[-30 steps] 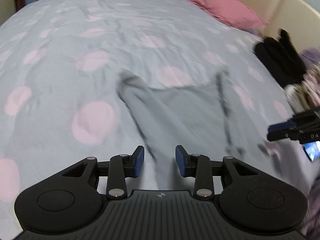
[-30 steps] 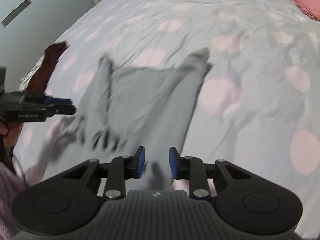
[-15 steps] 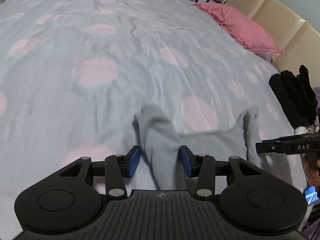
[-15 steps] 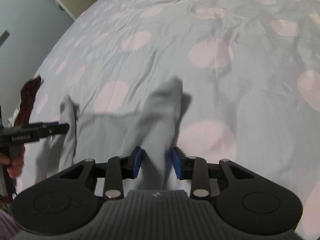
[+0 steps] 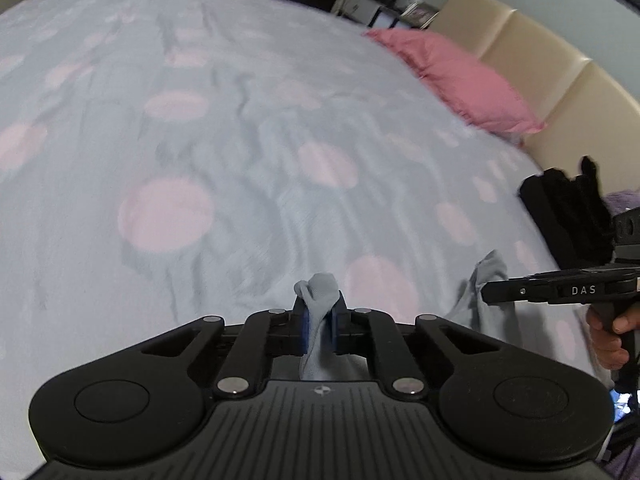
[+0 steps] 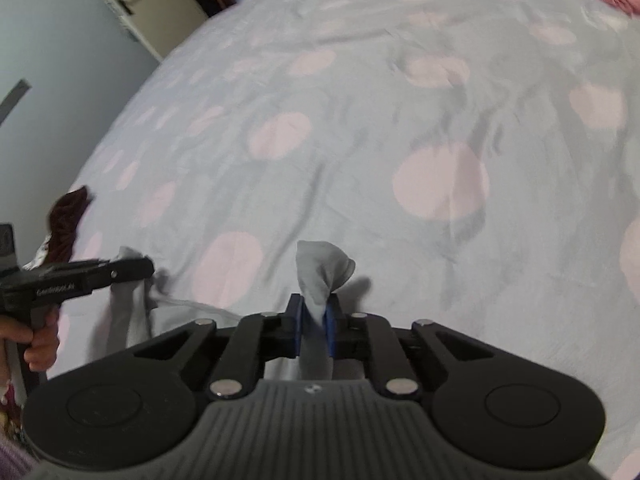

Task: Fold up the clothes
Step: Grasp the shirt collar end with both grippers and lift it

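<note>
- Since the earlier frames, both grippers had come in over the grey garment's two far corners, and their jaws, spread a moment before, were closing with cloth between the pads.
- Left wrist view: the left gripper [image 5: 319,326] pinched one corner of the grey garment [image 5: 318,304]; a tuft of cloth stood up above the blue pads [image 5: 304,330].
- Left wrist view: the right gripper [image 5: 490,292] entered from the right edge, carried by a hand [image 5: 608,334], its tip at the garment's other corner.
- Left wrist view: the garment hung over the near edge of the bed [image 5: 240,140], covered by a grey sheet with pink dots. A pink pillow [image 5: 452,76] lay at the far right, and black clothes [image 5: 568,208] lay at the right edge.
- Right wrist view: the right gripper [image 6: 314,330] gripped the second corner of the garment [image 6: 322,268], cloth bunched above the pads.
- Right wrist view: the left gripper [image 6: 146,268] reached in from the left edge. A dark red cloth [image 6: 68,212] lay beyond it.
</note>
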`<state>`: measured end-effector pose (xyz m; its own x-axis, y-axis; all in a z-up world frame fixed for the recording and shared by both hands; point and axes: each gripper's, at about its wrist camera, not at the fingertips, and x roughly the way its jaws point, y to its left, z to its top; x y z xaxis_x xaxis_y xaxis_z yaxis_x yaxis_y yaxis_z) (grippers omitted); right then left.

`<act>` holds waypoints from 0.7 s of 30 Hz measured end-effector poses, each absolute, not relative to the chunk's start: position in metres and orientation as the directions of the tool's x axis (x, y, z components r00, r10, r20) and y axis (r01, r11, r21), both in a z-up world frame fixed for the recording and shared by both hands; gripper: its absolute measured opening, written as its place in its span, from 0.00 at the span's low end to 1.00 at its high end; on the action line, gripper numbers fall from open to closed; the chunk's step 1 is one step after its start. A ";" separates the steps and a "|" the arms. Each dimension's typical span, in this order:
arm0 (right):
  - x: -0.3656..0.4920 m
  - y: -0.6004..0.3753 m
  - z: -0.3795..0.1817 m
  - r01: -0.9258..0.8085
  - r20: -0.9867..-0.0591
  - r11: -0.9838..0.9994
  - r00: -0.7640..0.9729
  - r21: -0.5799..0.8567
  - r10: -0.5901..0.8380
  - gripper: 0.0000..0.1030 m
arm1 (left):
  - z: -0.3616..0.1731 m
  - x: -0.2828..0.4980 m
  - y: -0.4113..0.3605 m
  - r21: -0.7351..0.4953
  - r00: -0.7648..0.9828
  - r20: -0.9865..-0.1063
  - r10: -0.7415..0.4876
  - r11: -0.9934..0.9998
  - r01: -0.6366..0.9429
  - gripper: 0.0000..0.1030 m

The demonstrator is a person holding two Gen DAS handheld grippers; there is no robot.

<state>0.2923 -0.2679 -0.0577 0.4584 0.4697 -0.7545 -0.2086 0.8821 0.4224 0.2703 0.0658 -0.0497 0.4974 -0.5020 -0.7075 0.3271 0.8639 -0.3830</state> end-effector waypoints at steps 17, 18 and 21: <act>0.089 -0.283 0.087 -0.544 -0.563 0.771 0.541 0.332 0.625 0.12 | 0.082 0.090 0.090 -0.296 0.483 -0.574 -0.662 0.717 0.631 0.07; 0.073 -0.283 0.087 -0.566 -0.565 0.763 0.535 0.313 0.628 0.12 | 0.083 0.077 0.090 -0.282 0.466 -0.585 -0.664 0.705 0.651 0.07; 0.033 -0.281 0.077 -0.618 -0.589 0.736 0.497 0.276 0.638 0.12 | 0.077 0.042 0.086 -0.245 0.411 -0.629 -0.660 0.670 0.700 0.07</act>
<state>0.0332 -0.2813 0.0766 0.4969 0.6377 -0.5885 -0.6177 0.7363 0.2763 0.0421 0.0864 0.0771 0.4111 -0.6598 -0.6291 0.7003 0.6703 -0.2454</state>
